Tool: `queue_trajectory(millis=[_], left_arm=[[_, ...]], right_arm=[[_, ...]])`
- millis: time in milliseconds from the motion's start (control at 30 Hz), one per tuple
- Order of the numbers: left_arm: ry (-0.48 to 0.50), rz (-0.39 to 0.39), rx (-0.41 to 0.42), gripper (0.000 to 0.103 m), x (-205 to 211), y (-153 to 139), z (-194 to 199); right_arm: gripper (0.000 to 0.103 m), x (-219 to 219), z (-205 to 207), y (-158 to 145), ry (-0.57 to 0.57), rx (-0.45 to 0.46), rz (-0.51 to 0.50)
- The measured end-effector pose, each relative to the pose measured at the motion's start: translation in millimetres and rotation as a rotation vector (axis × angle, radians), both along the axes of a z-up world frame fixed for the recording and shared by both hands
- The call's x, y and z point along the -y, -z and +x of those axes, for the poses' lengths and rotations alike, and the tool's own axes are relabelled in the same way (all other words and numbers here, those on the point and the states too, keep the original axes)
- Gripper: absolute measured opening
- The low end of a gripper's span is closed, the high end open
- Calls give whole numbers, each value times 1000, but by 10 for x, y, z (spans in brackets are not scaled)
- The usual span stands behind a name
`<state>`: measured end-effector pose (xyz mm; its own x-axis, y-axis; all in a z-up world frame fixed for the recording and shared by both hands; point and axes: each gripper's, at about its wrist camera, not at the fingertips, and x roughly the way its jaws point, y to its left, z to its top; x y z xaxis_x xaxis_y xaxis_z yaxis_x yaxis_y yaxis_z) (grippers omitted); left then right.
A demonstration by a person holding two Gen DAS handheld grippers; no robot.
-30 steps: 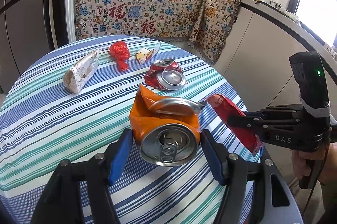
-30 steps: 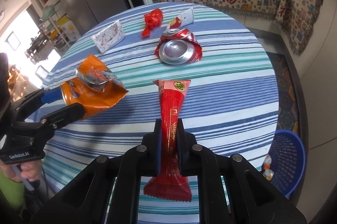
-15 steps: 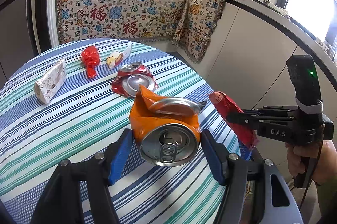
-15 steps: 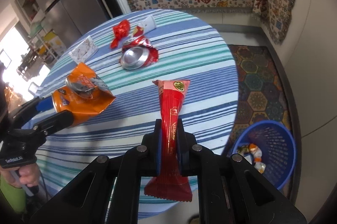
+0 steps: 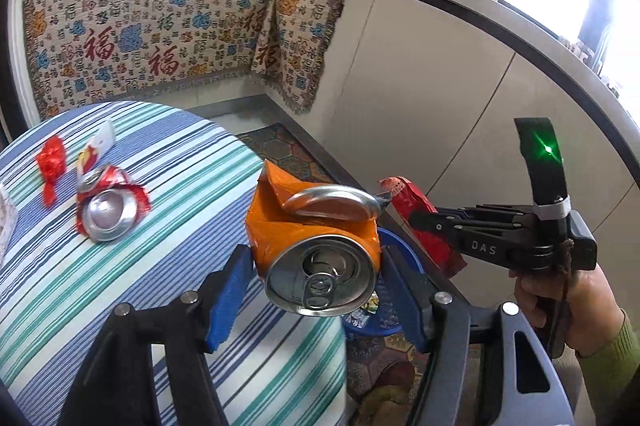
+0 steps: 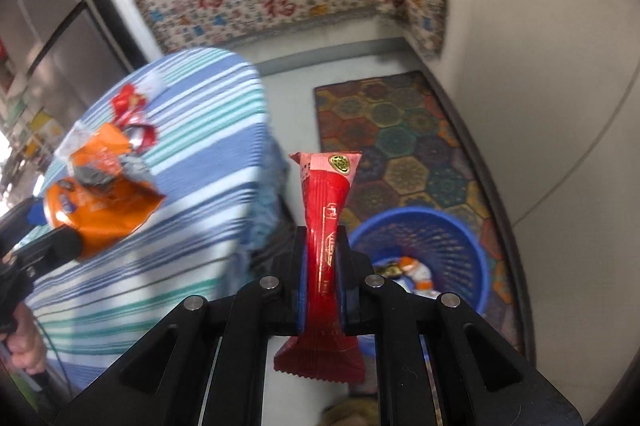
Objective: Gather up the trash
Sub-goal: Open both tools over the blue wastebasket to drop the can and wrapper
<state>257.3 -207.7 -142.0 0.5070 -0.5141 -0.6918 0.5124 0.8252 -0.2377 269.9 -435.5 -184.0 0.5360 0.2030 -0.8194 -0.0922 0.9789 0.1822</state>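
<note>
My left gripper (image 5: 316,262) is shut on a crushed orange can (image 5: 316,238), held in the air past the table's right edge; it also shows in the right wrist view (image 6: 100,194). My right gripper (image 6: 322,270) is shut on a long red snack wrapper (image 6: 326,226), held above the floor beside the blue trash basket (image 6: 436,230). The wrapper also shows in the left wrist view (image 5: 424,222). The basket (image 5: 396,250) sits partly hidden behind the can and holds some trash.
A round table with a striped cloth (image 5: 168,194) carries a crushed red can (image 5: 108,206), a red crumpled wrapper (image 5: 51,162) and a white-and-red wrapper (image 5: 98,146). A patterned rug (image 6: 400,130) lies beside the basket. White cabinets (image 5: 440,98) stand to the right.
Both grippers have swung right, off the table and toward the blue basket, each still holding its piece of trash. The basket now lies close below the right gripper.
</note>
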Motion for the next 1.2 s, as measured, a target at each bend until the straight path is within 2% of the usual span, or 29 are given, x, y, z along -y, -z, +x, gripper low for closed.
queue_trajectory(millis=[200, 400, 667, 967, 1067, 1100, 1133, 1167, 1200], left_arm=[[70, 18, -32, 67, 687, 214, 54], [90, 35, -80, 67, 1123, 560, 166], [103, 55, -130, 67, 1435, 1011, 356], [118, 88, -163, 68, 1643, 1354, 519], [134, 97, -178, 69, 1722, 1449, 550], [139, 101, -186, 70, 1758, 1491, 569], [145, 103, -196, 74, 1790, 1521, 590], [151, 105, -204, 76, 1821, 1562, 606], [154, 106, -211, 77, 1852, 1596, 625]], right_arm=[[10, 598, 87, 294, 93, -52, -6], [10, 968, 134, 550, 141, -70, 32], [10, 1238, 207, 707, 174, -92, 59], [12, 1439, 220, 796, 212, -103, 104], [20, 1456, 237, 791, 231, -90, 114], [28, 1463, 240, 786, 241, -85, 121], [45, 1475, 236, 776, 257, -79, 131], [51, 1497, 225, 757, 270, -69, 140], [51, 1517, 220, 744, 276, -62, 145]])
